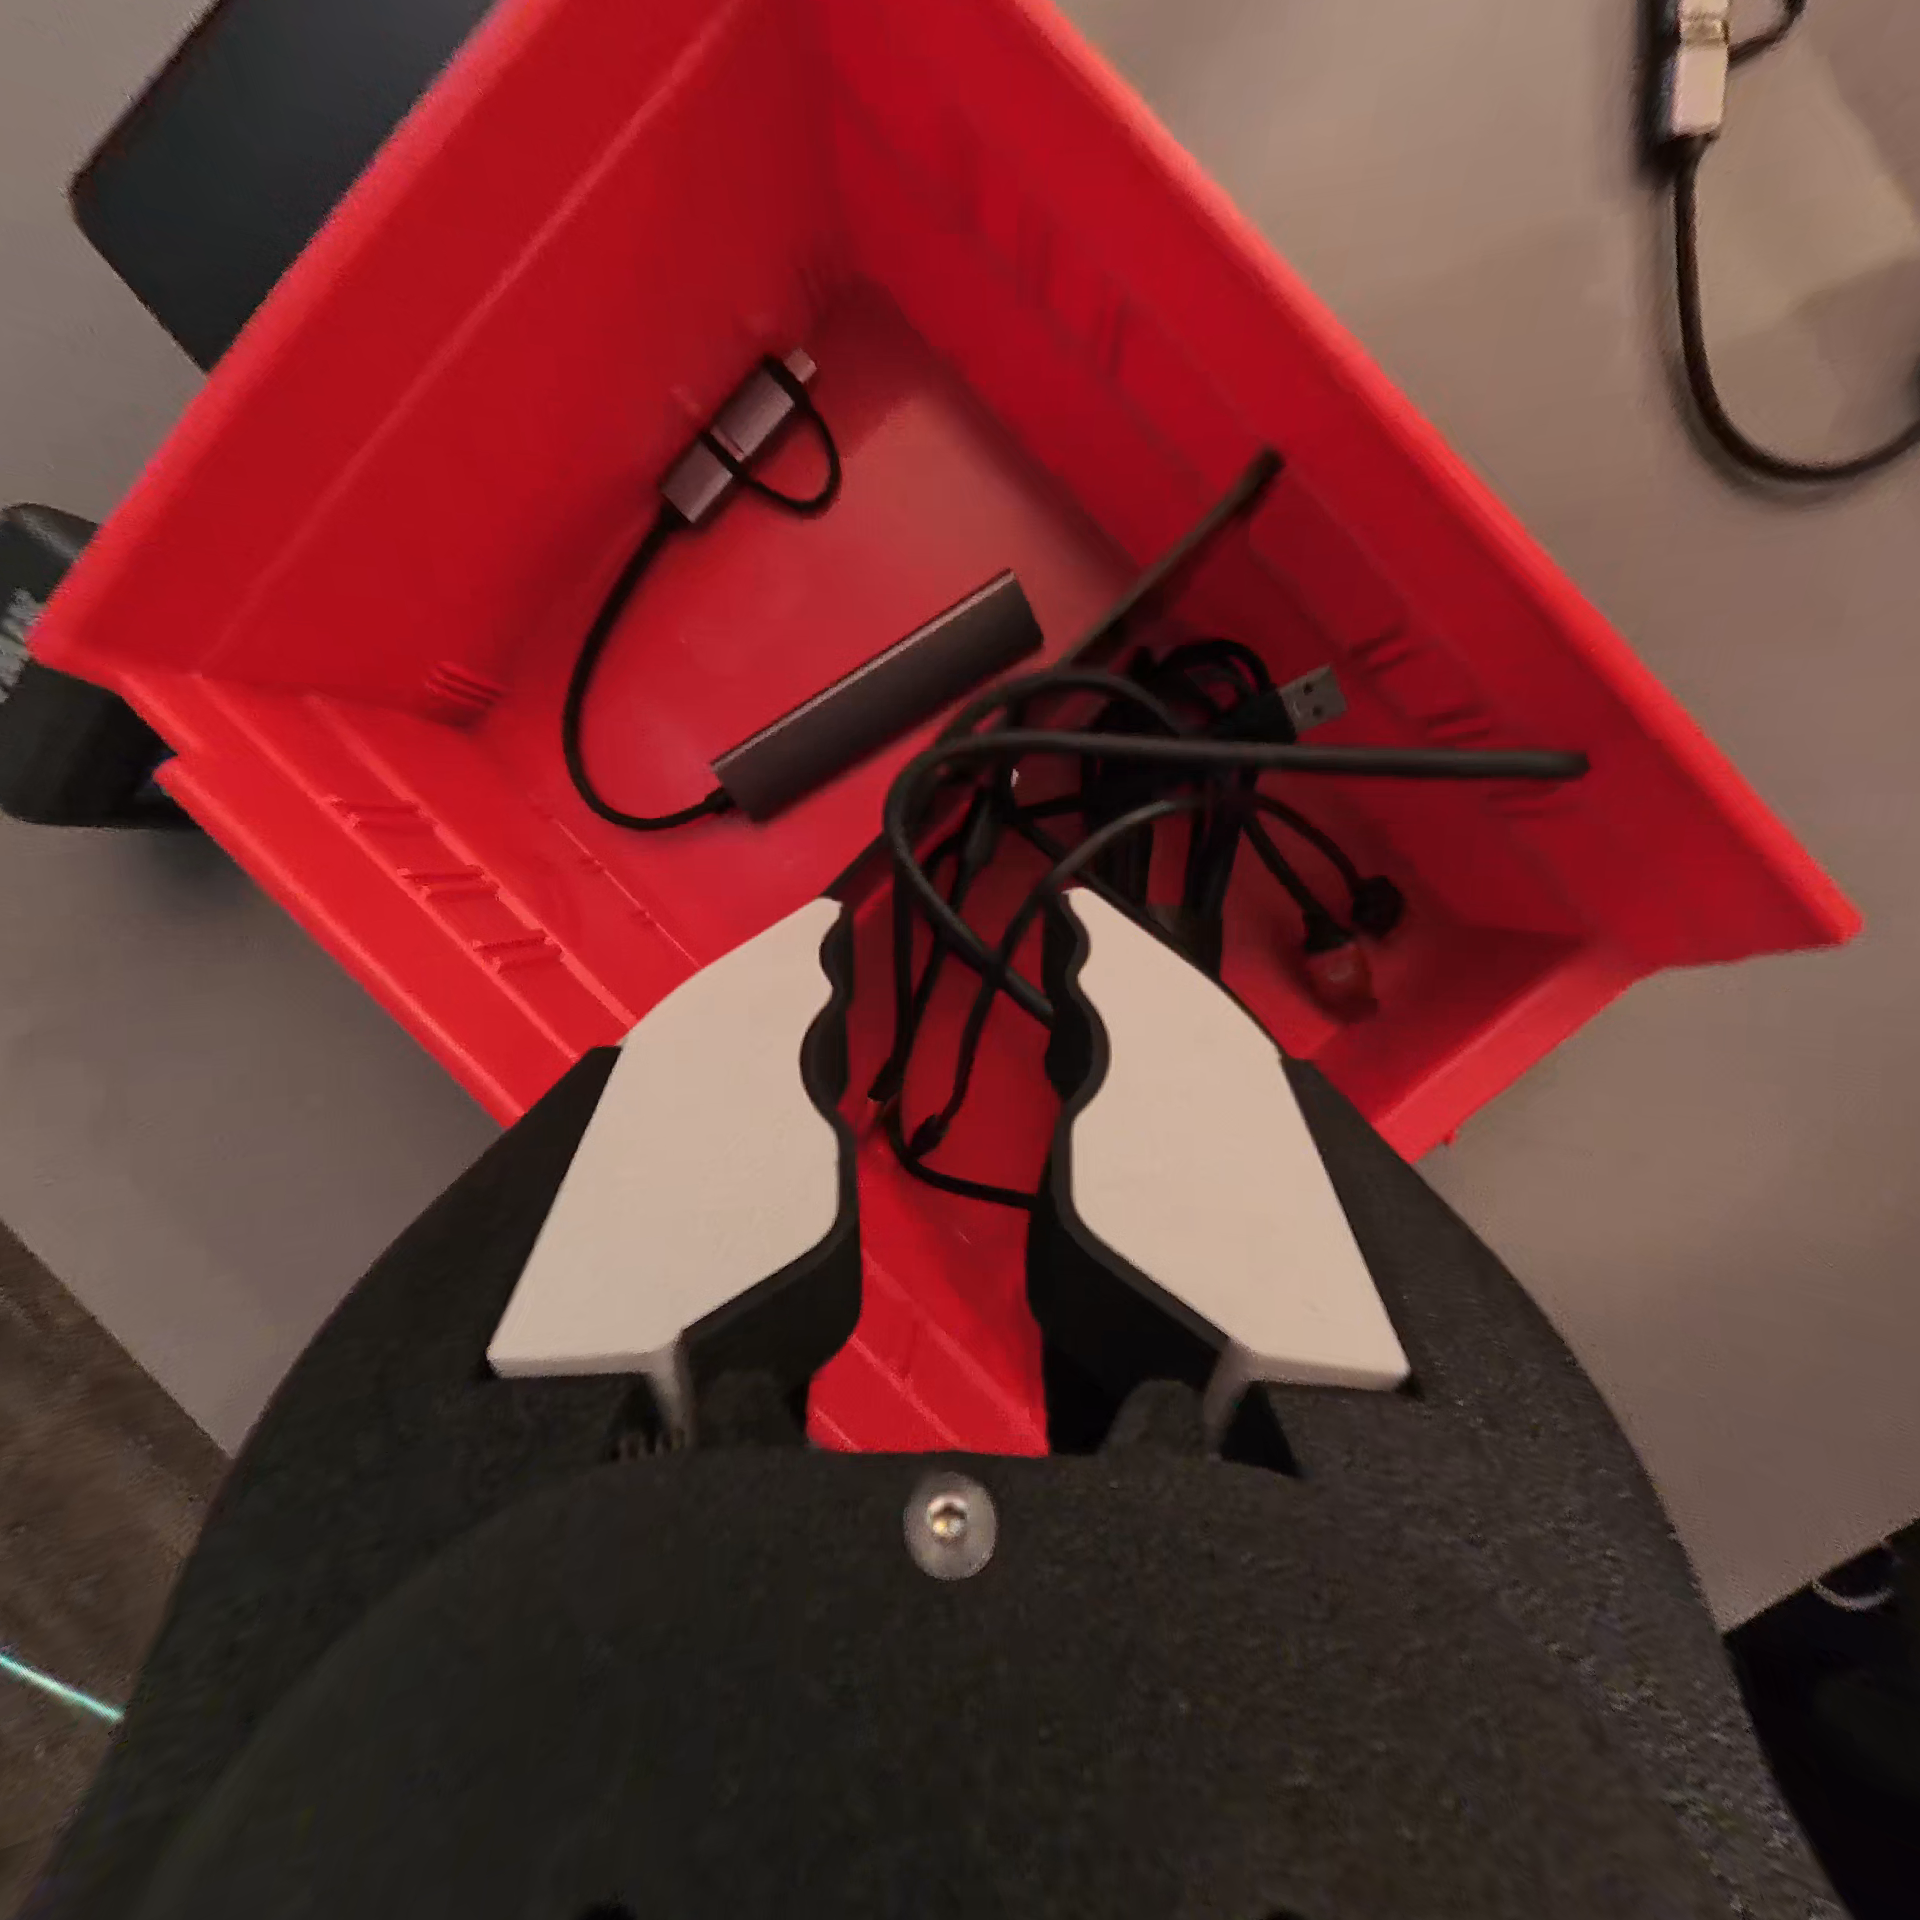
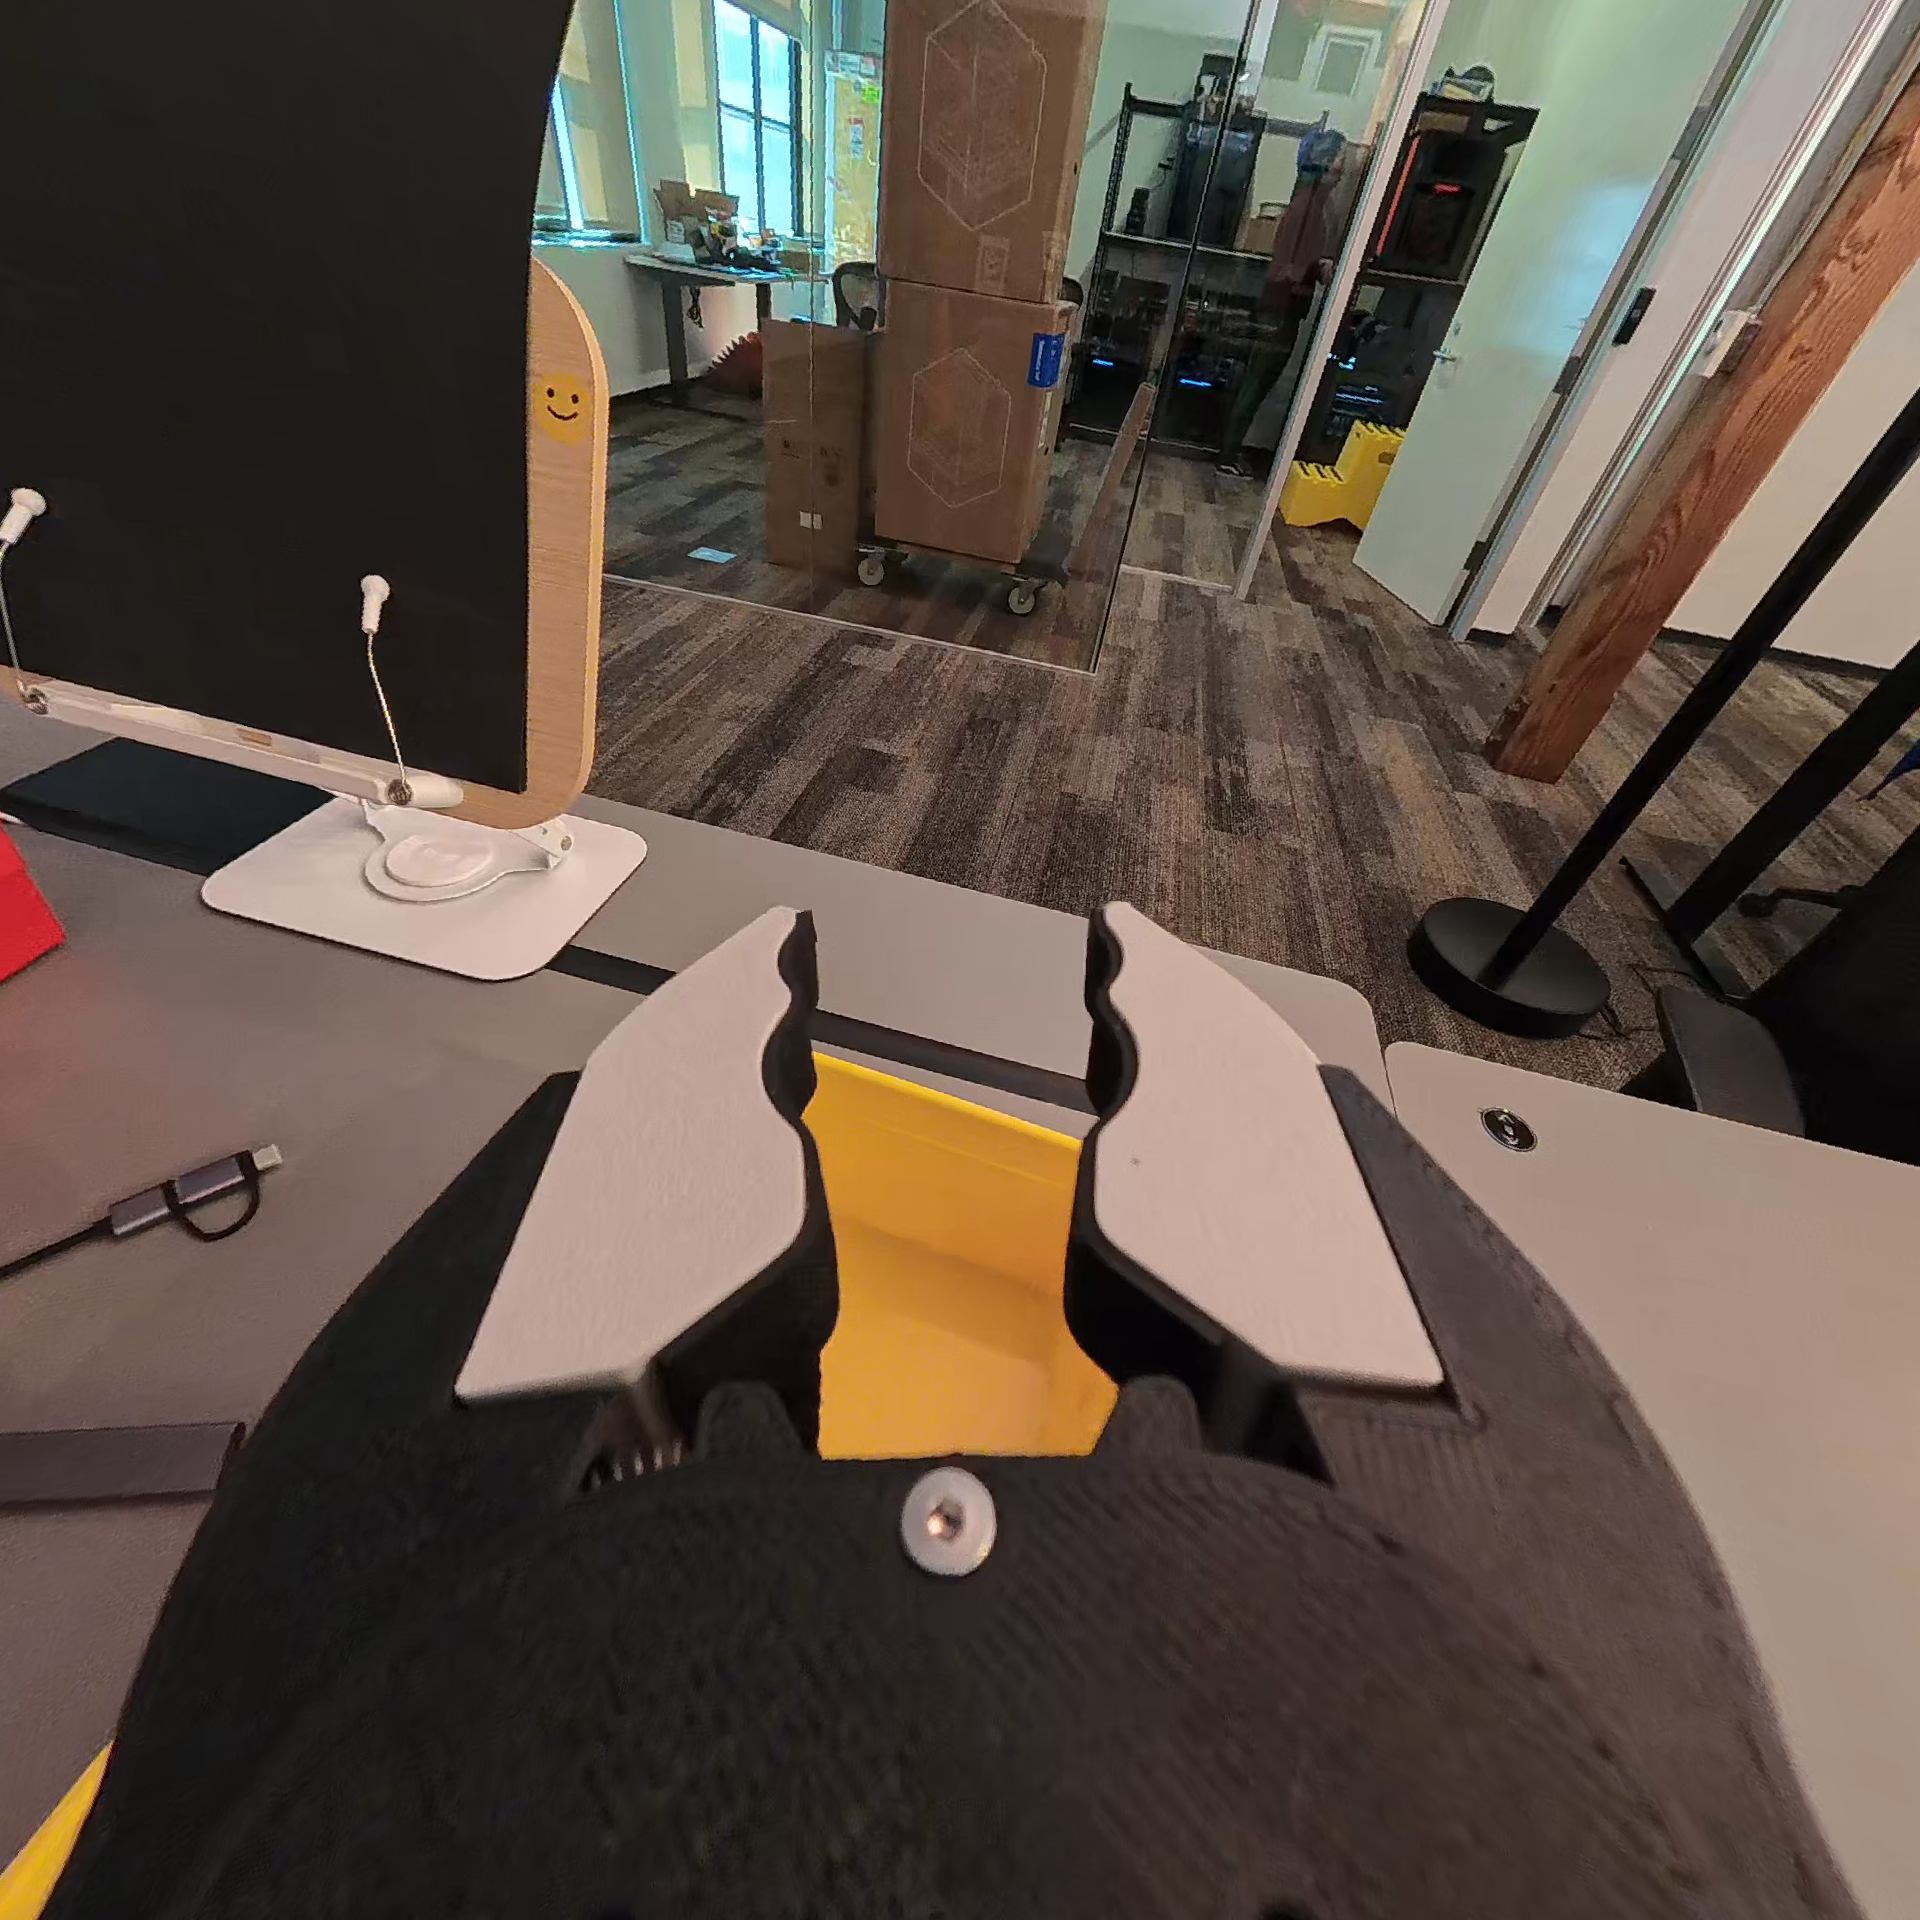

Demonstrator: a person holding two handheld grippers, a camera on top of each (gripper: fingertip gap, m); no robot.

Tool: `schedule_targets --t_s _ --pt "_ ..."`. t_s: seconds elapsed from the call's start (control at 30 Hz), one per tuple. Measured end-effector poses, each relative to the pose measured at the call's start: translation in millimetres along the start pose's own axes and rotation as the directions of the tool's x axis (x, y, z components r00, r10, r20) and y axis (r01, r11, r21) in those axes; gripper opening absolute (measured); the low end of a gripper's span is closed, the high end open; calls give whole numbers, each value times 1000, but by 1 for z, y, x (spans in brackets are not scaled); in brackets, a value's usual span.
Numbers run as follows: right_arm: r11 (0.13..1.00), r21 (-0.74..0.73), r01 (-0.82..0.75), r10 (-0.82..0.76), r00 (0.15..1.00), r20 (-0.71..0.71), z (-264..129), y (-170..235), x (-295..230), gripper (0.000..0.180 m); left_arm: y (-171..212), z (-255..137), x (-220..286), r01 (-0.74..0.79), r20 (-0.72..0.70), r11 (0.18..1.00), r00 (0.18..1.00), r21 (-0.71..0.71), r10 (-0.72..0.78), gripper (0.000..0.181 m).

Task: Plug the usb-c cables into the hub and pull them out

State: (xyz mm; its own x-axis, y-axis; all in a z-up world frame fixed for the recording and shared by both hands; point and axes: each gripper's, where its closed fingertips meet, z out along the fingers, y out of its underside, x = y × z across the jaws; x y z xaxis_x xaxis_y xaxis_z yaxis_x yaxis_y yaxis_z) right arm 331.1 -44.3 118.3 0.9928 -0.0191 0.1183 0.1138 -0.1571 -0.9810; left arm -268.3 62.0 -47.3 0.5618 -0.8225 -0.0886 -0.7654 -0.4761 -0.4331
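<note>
In the left wrist view I look down into a red bin (image 1: pixel 499 436). A grey usb hub (image 1: pixel 878 707) lies on its floor, with its short black lead ending in a grey plug (image 1: pixel 743 436). A tangle of black cables (image 1: pixel 1143 810) lies beside the hub. My left gripper (image 1: pixel 956 914) is open just above the tangle, and a few cable strands run between its fingers. My right gripper (image 2: pixel 951 956) is open and empty over a yellow bin (image 2: pixel 935 1247). A second grey hub (image 2: pixel 104 1460) and its plug (image 2: pixel 197 1195) lie on the grey table to the right gripper's left.
A black monitor (image 2: pixel 260 364) on a white base (image 2: pixel 416 894) stands at the table's back left. The red bin's corner (image 2: pixel 21 904) shows at the far left. A cable with a silver plug (image 1: pixel 1694 73) lies on the table beyond the red bin. The table edge and carpet floor lie ahead. Across from one pair of fingers to the other is roughly 65 centimeters. My left tips are roughly 12 centimeters from the grey usb hub (image 1: pixel 878 707).
</note>
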Motion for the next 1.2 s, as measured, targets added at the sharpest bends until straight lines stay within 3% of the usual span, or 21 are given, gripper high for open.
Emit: schedule_targets --t_s 0.17,0.23,0.5,0.6,0.73,0.97,1.03,1.2 --pt "1000 -16 13 -13 1000 5 2 3 -2 51 15 14 3 -9 0 997 1000 -71 9 34" --pt "999 -24 24 -24 1000 -1 2 4 -2 51 17 18 3 -22 14 996 1000 -87 23 19" --pt "997 -60 39 -39 999 -1 8 11 -2 51 9 3 1 -20 64 1000 998 -15 21 14" --pt "996 -77 45 -46 999 -7 8 15 0 51 5 -4 3 -8 43 1000 999 28 7 0" --pt "996 -78 36 -37 999 -10 7 17 3 51 8 0 3 -20 40 1000 999 -3 20 25" --pt "997 -79 12 -12 1000 -10 4 20 10 51 0 13 7 -57 49 998 997 -9 57 17" --pt "996 -85 2 -2 1000 -5 4 22 12 51 -1 13 6 -65 64 998 996 -12 66 7" --pt "995 -103 -5 4 1000 -8 5 27 17 51 -4 6 3 -71 86 997 994 0 71 5"
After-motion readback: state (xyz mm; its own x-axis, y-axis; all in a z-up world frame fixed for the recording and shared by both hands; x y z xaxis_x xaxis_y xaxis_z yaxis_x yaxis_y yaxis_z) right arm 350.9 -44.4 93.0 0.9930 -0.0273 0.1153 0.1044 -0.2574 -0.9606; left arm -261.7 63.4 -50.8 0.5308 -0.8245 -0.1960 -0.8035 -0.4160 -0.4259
